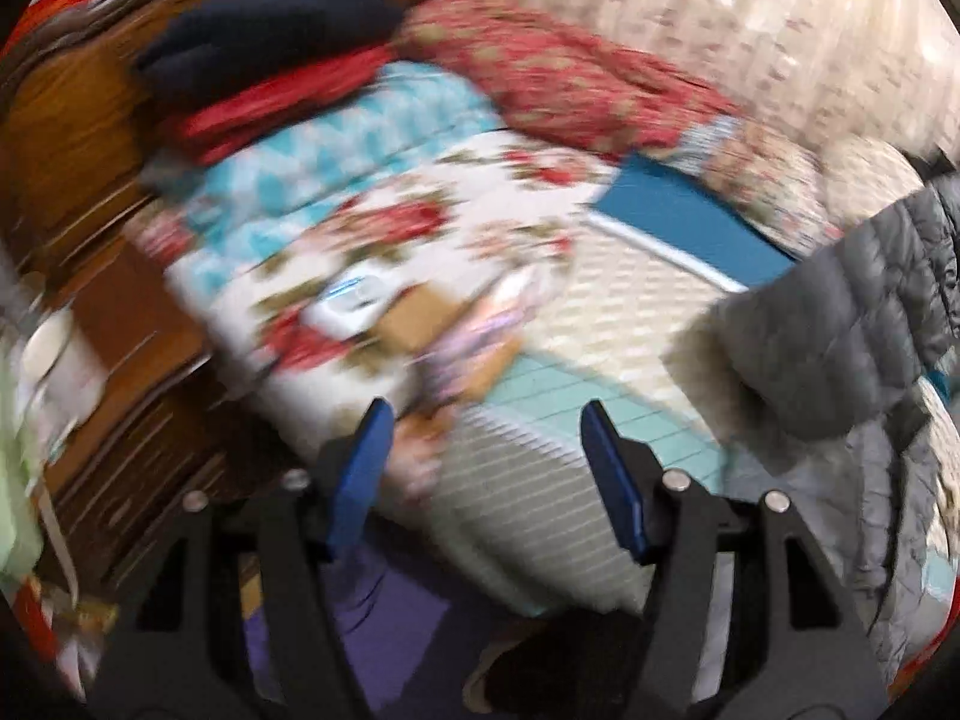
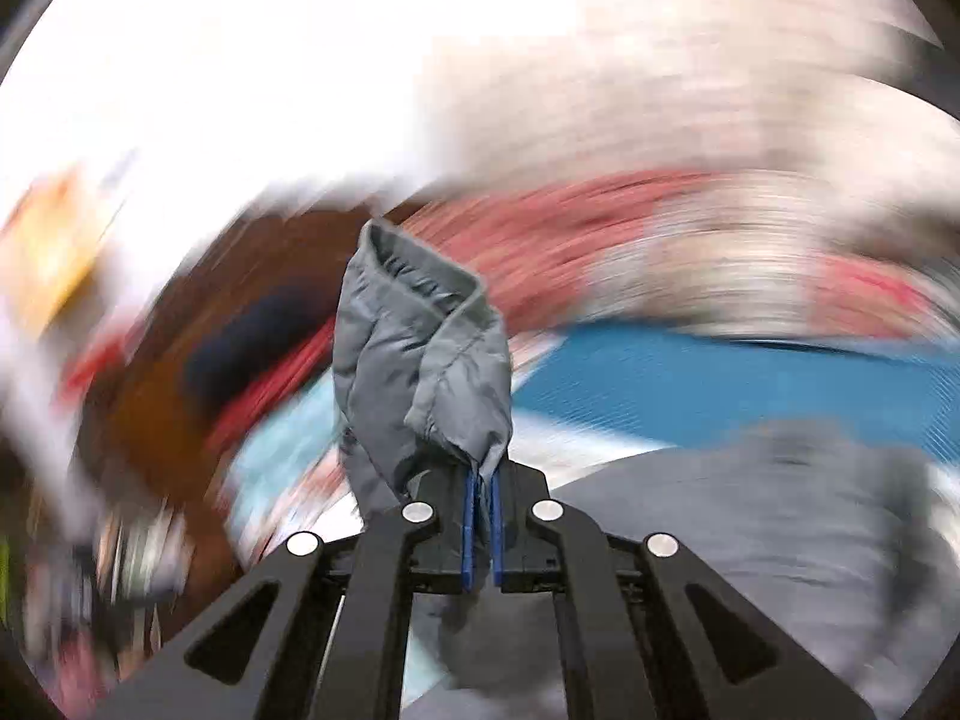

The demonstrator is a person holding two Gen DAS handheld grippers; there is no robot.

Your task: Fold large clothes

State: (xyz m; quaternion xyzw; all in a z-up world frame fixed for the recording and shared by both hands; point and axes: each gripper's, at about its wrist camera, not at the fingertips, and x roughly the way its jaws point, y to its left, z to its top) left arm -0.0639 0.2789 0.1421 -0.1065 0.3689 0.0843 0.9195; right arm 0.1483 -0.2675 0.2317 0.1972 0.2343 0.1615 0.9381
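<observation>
A grey quilted puffer jacket (image 1: 840,324) hangs in the air at the right of the left wrist view, above the bed. My left gripper (image 1: 486,420) is open and empty, its blue pads wide apart over the bedding, well left of the jacket. My right gripper (image 2: 480,480) is shut on a folded edge of the grey jacket (image 2: 420,348), which stands up from the pads; more of the jacket (image 2: 750,510) hangs blurred to the right. Both views are motion-blurred.
The bed carries a floral quilt (image 1: 420,228), a teal patterned blanket (image 1: 312,156), a red floral cover (image 1: 558,72) and a blue folded item (image 1: 684,216). Dark and red clothes (image 1: 264,36) lie by the wooden headboard (image 1: 66,120). Small boxes (image 1: 414,312) lie on the quilt.
</observation>
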